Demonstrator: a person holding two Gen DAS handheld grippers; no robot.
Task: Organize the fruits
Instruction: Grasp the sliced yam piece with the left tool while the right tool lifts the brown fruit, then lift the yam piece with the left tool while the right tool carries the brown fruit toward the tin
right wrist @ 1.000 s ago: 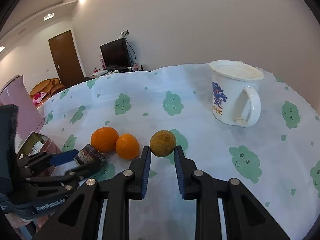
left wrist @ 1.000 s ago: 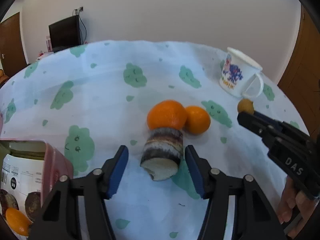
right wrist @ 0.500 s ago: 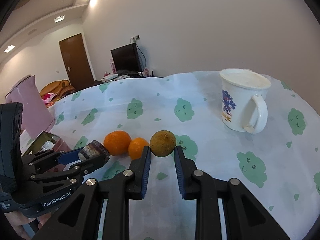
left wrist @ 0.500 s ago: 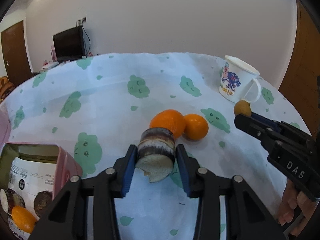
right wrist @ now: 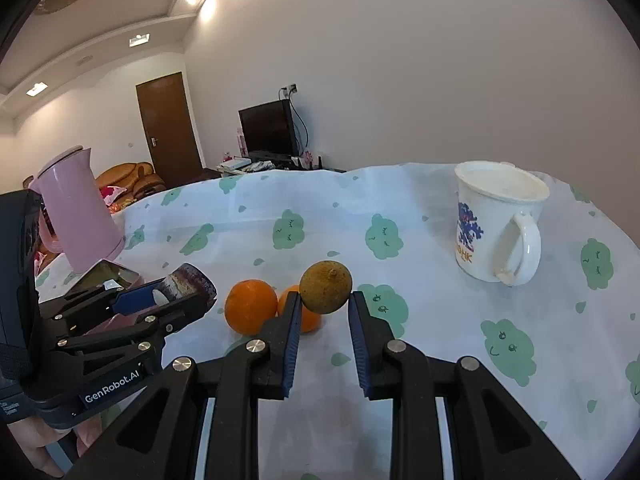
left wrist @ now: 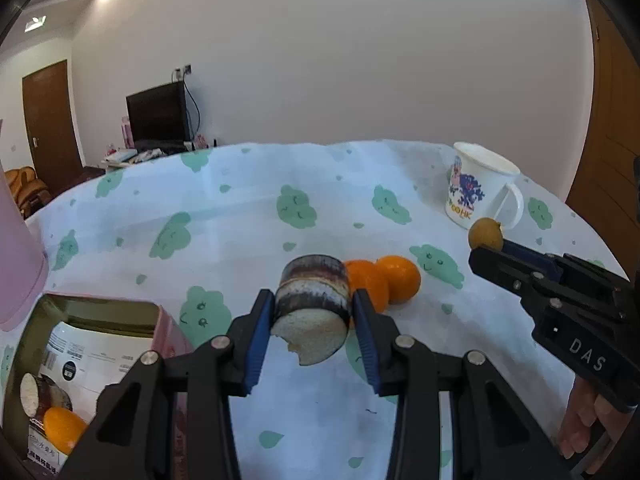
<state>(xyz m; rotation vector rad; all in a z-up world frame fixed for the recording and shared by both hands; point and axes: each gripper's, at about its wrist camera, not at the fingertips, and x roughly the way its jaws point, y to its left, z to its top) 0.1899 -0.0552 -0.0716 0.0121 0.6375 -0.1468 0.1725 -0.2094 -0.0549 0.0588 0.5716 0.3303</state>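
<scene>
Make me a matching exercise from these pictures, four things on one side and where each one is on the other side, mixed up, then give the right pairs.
Things:
1. dark-skinned cut chunk
2. brownish round fruit
3. two oranges
4. white mug

Places:
A. lying side by side on the tablecloth
B. held between the left gripper's pads
C. standing upright near the cloth's far right side
D. clamped in the right gripper

Pairs: 1-B, 2-D, 3-A, 4-C
</scene>
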